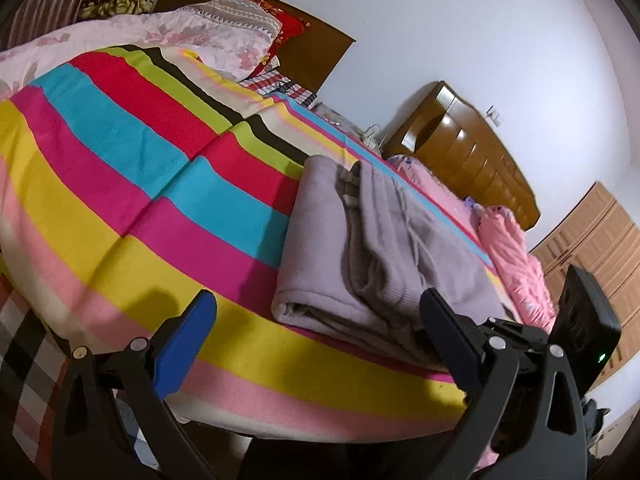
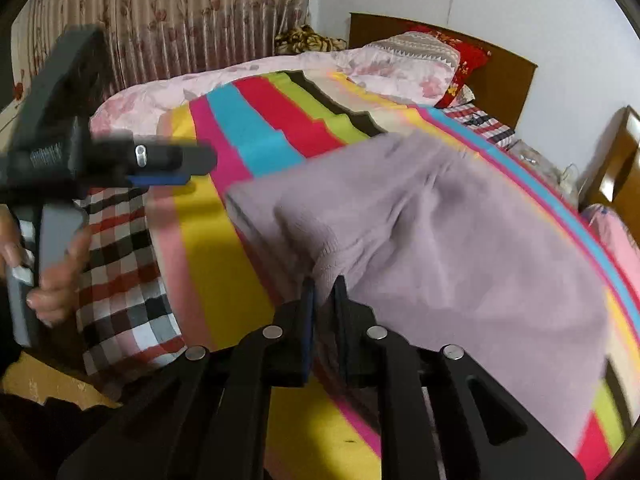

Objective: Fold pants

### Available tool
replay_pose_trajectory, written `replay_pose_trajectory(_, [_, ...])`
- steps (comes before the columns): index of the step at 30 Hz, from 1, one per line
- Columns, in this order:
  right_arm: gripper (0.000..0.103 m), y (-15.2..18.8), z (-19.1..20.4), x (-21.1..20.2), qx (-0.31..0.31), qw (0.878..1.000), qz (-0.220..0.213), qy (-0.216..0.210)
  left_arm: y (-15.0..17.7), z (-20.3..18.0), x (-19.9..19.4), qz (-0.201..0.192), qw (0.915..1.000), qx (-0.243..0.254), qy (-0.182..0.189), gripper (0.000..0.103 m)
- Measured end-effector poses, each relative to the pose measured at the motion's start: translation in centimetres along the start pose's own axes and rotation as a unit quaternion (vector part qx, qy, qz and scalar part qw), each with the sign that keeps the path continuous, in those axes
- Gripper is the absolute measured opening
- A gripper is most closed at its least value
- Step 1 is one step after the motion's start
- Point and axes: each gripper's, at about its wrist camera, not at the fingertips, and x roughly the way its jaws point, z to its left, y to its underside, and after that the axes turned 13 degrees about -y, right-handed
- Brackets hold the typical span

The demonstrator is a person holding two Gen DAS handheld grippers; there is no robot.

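Pants (image 2: 460, 248), lavender-grey and already doubled over, lay on the striped blanket (image 1: 120, 184) of the bed, their long axis running away from me toward the headboard (image 2: 508, 72). My right claw (image 2: 324, 292) was the nearer one: its jaws stood narrow, pinching the near edge of the cloth, angled down over the bed's edge. My left claw (image 1: 316, 324) gaped wide and empty, just beside the pants on their left, none of the cloth between its fingers, tilted gently downward.
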Motion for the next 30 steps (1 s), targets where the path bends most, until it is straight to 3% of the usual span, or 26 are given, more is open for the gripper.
replay_pose_trajectory(1, [0.020,0.1,-0.2,-0.3,0.011,1.000,-0.009,-0.006,0.1,-0.2,0.0,0.001,1.0000,0.006,-0.004,0.101])
replay_pose_trajectory(3, [0.046,-0.2,-0.6,-0.8,0.026,0.999,-0.006,-0.033,0.3,-0.3,0.0,-0.001,0.9998,0.014,-0.011,0.101])
replay_pose_trajectory(4, [0.065,-0.3,-0.7,-1.0,0.026,0.999,-0.005,-0.042,0.5,-0.2,-0.1,-0.002,0.9998,0.016,-0.015,0.101])
replay_pose_trajectory(5, [0.067,-0.3,-0.5,-1.2,0.016,0.999,-0.006,-0.046,0.6,-0.1,-0.2,-0.002,0.9997,0.015,-0.016,0.101])
replay_pose_trajectory(7, [0.065,0.0,0.2,-0.9,-0.015,1.000,0.004,-0.025,0.7,0.2,-0.1,0.000,0.9998,0.011,-0.017,0.101])
replay_pose_trajectory(13, [0.041,0.8,1.1,-0.1,-0.091,0.994,0.030,0.046,1.2,0.3,-0.4,0.005,0.9998,0.009,-0.019,0.101])
replay_pose_trajectory(16, [0.040,1.4,1.7,0.6,-0.141,0.985,0.046,0.085,1.2,0.0,-0.7,0.010,0.9999,0.011,-0.008,0.101])
replay_pose_trajectory(17, [0.033,1.7,2.1,0.7,-0.158,0.981,0.049,0.098,1.1,-0.2,-0.8,0.013,0.9998,0.011,-0.001,0.101])
replay_pose_trajectory(20, [0.017,1.5,1.6,-0.2,-0.142,0.985,0.033,0.092,0.5,-0.9,-1.3,0.019,0.9995,0.014,0.021,0.101])
replay_pose_trajectory(23, [0.015,0.7,0.5,-2.3,-0.105,0.992,-0.016,0.074,-0.7,-1.7,-1.3,0.033,0.9975,0.009,0.062,0.101])
replay_pose_trajectory(25, [0.015,0.1,-1.1,-4.0,-0.050,0.996,-0.058,0.039,-1.9,-2.3,-0.9,0.054,0.9922,-0.002,0.112,0.101])
replay_pose_trajectory(27, [0.015,-0.3,-2.6,-5.6,-0.014,0.995,-0.094,0.010,-3.5,-2.8,0.4,0.087,0.9816,-0.027,0.167,0.101])
replay_pose_trajectory(28, [0.015,-0.4,-2.9,-6.0,-0.008,0.995,-0.102,0.006,-4.4,-3.1,2.0,0.123,0.9702,-0.043,0.204,0.101])
replay_pose_trajectory(30, [0.015,-0.7,-3.3,-6.6,-0.002,0.993,-0.116,0.002,-5.6,-3.6,4.6,0.169,0.9554,-0.063,0.234,0.101])
